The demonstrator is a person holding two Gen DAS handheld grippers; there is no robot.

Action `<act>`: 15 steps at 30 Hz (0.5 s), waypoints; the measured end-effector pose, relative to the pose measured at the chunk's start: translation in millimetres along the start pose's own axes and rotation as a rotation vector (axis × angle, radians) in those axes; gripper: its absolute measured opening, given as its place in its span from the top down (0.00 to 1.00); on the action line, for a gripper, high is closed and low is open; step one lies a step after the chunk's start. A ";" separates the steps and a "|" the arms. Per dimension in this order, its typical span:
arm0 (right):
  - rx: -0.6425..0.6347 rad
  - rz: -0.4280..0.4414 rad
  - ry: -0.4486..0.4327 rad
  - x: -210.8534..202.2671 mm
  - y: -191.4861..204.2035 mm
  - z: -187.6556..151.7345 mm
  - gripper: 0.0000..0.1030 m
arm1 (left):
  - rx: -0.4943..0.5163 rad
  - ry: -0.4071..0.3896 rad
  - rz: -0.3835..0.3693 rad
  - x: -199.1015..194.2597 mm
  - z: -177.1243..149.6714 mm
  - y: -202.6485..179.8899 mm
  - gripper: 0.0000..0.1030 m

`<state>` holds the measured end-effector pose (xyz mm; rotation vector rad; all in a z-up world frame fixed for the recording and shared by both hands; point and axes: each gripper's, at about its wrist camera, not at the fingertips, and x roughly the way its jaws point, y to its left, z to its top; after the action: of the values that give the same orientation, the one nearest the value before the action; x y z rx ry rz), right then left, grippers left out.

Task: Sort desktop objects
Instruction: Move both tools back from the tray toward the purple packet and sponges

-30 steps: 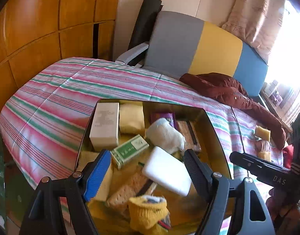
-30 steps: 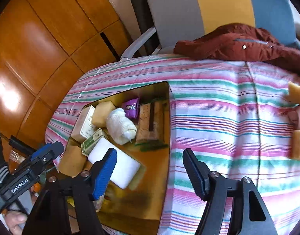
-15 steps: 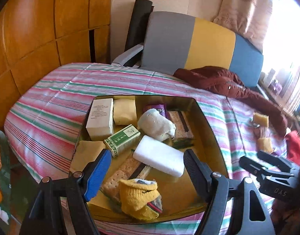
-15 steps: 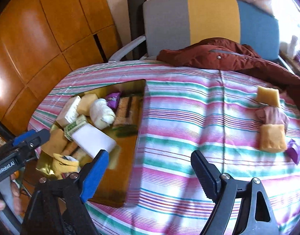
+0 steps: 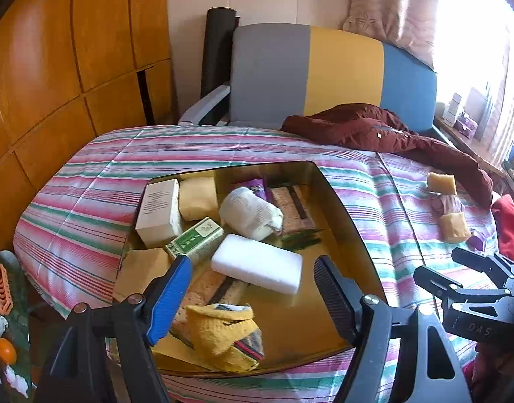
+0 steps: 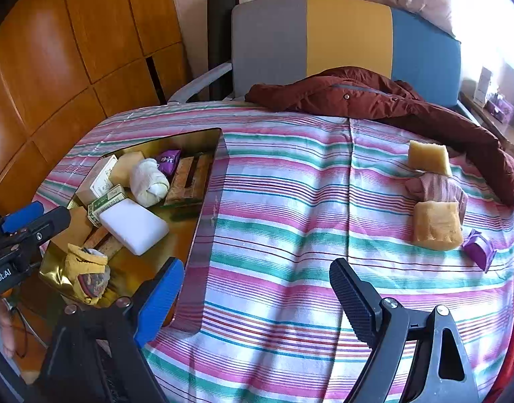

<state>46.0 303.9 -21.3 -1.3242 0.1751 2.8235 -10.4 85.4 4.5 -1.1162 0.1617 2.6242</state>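
Observation:
A gold tray (image 5: 351, 231) (image 6: 203, 201) on the striped table holds several items: a white box (image 5: 158, 208), a green box (image 5: 195, 240), a white sponge (image 5: 257, 263) (image 6: 132, 225), a white rolled sock (image 5: 248, 213), a yellow sock (image 5: 225, 336) (image 6: 85, 273). My left gripper (image 5: 253, 295) is open and empty above the tray's near edge. My right gripper (image 6: 257, 297) is open and empty over the cloth. Two yellow sponges (image 6: 428, 158) (image 6: 436, 225), a pink sock (image 6: 438, 188) and a purple packet (image 6: 478, 248) lie at the right.
A dark red jacket (image 6: 374, 97) drapes over the table's far right edge. A grey, yellow and blue chair (image 6: 344, 37) stands behind. Wooden wall panels (image 5: 55, 67) are to the left. The striped cloth (image 6: 290, 218) lies between tray and loose items.
Both grippers have pulled back and risen from the tray. The right gripper has swung right, over the striped cloth, bringing the loose sponges and sock into view.

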 end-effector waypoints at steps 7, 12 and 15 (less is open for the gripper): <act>0.031 -0.017 0.006 -2.4 -15.3 -4.0 0.13 | 0.046 0.008 -0.027 1.1 -1.1 -15.7 0.31; 0.067 -0.043 0.018 -4.9 -33.1 -6.7 0.13 | 0.069 0.008 -0.051 2.1 0.0 -25.9 0.31; 0.089 -0.080 0.031 -7.4 -48.3 -7.7 0.13 | 0.092 0.006 -0.053 3.3 1.2 -33.5 0.31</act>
<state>59.7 351.3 -25.1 -1.3259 0.2395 2.6974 -3.3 118.3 3.2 -1.0829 0.2483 2.5401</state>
